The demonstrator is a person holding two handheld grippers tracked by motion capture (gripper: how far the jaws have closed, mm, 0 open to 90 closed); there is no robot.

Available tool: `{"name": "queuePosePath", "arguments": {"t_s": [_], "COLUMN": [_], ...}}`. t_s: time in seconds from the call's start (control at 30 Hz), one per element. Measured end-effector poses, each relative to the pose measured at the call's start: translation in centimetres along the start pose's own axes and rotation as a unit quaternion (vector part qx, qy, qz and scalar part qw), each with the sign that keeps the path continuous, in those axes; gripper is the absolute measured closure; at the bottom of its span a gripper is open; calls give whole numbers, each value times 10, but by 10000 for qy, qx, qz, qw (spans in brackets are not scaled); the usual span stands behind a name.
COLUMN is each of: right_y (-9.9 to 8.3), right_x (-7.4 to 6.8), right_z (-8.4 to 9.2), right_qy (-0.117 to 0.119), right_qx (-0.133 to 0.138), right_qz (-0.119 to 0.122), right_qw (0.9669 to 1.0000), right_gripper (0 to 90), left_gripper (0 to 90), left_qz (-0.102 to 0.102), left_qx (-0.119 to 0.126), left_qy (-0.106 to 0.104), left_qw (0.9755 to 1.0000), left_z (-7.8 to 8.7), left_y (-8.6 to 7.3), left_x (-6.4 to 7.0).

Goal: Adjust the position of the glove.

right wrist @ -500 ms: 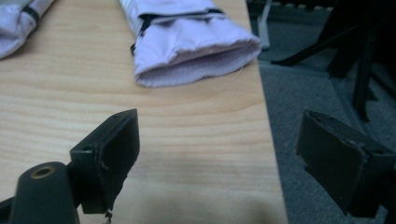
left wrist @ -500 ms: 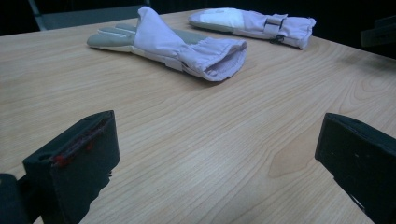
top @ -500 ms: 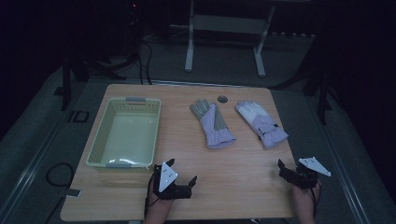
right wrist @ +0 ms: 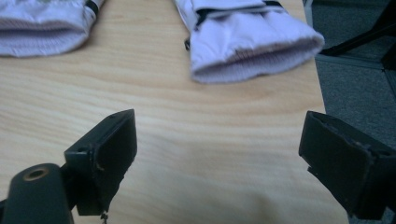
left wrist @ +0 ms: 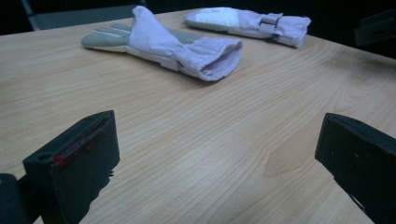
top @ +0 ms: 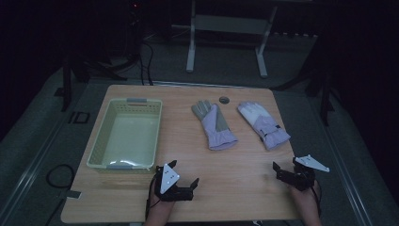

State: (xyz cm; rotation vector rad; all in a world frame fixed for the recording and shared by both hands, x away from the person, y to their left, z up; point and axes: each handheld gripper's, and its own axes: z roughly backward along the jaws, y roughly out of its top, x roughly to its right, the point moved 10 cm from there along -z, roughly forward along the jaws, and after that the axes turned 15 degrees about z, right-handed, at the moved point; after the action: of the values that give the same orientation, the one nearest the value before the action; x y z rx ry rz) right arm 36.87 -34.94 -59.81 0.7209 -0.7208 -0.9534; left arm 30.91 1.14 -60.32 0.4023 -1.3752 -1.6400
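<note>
Clearly both tongs (top: 184,174) (top: 285,169) gape empty, right glove's (right wrist: 247,42) fingers cut off

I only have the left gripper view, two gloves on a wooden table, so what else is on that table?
Observer: A pale basket sits left of the gloves, with nothing in it.
Operator: Where is the other gripper?
Observer: The right gripper hovers near the table's right front corner, jaws open, nothing between them.
Operator: Which glove is it facing?
Observer: Its own view looks into the open cuff of the right-hand glove; the other glove's cuff sits at the upper left.
</note>
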Motion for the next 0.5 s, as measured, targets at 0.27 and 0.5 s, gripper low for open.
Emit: {"name": "queuePosePath", "arguments": {"t_s": [0.27,0.5], "right_y": [34,71], "right_x": [4,-3], "right_z": [6,7], "right_qy": [37,335], "right_qx": [156,197], "right_qz": [40,-100], "right_qw": [9999,9992], "right_gripper": [113,212], "left_gripper": [0,0], "left_qz": [4,33], "left_qx": [-1,-8], "left_qy": [-62,-96], "left_qw": [10000,9999], "left_z": [0,0], "left_y": [0,0], "left_x": [1,1]}}
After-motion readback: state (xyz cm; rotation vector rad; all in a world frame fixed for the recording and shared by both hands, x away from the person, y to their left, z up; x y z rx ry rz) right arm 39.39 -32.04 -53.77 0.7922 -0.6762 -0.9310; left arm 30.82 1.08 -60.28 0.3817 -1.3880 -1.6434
